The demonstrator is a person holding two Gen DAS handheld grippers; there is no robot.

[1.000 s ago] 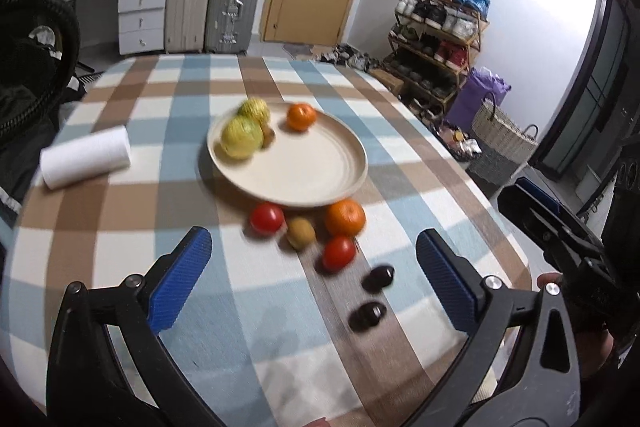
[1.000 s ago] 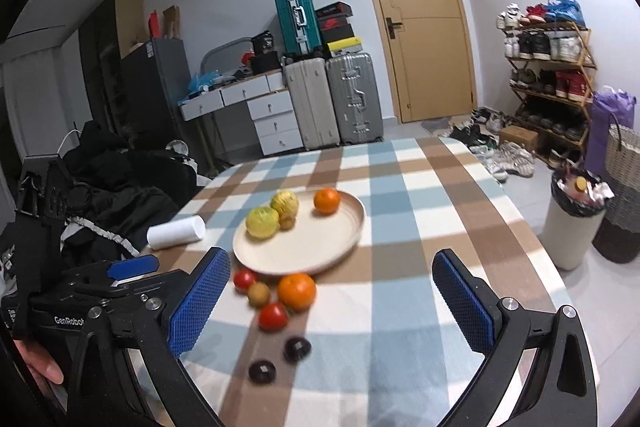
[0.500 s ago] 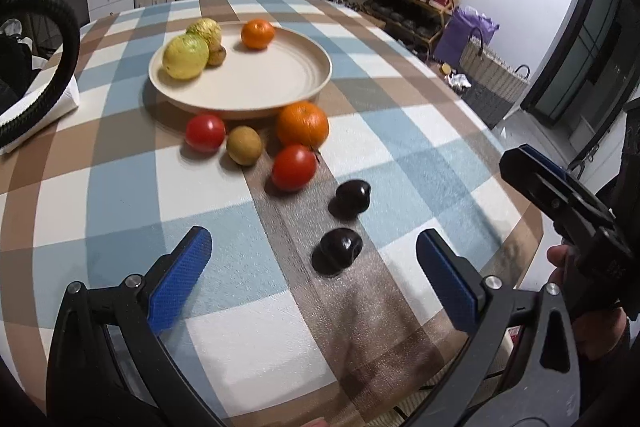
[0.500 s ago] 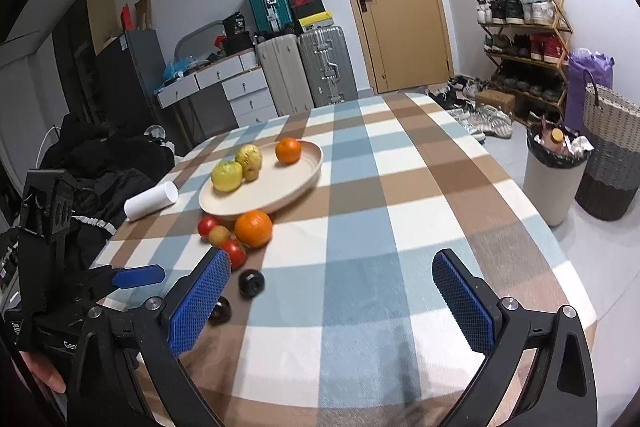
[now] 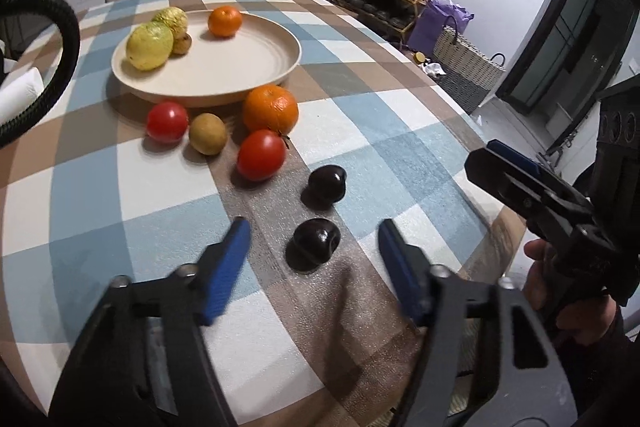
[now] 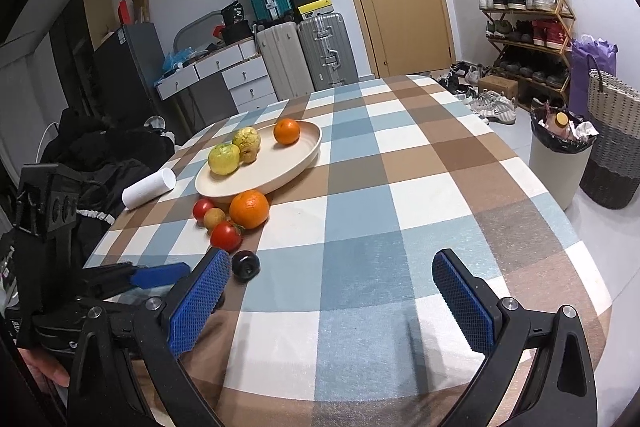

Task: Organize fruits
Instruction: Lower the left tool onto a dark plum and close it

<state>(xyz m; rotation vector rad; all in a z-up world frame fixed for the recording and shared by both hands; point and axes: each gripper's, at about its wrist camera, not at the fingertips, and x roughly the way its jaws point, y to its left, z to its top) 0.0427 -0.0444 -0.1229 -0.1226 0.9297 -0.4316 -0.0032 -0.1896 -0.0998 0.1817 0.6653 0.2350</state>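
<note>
A cream plate (image 5: pixel 280 67) holds two yellow-green fruits (image 5: pixel 149 45), a small brown one and a small orange (image 5: pixel 225 21). On the checked cloth in front lie an orange (image 5: pixel 271 109), two tomatoes (image 5: pixel 167 121) (image 5: pixel 261 155), a brown fruit (image 5: pixel 208 133) and two dark plums. My left gripper (image 5: pixel 312 227) is open, its blue fingers on either side of the near plum (image 5: pixel 314 243) without touching it. The far plum (image 5: pixel 326 185) lies just beyond. My right gripper (image 6: pixel 331 259) is open over bare cloth, right of the far plum (image 6: pixel 245 265).
A white paper roll (image 6: pixel 149 187) lies left of the plate. The table's rounded edge is close below both grippers. A lined bin (image 6: pixel 560 155), a woven basket and a shoe rack stand right of the table. Dark clothing is piled at the left.
My left gripper has come down and closer to the plums, and its jaws have narrowed around the near one. The right gripper has dropped lower toward the table.
</note>
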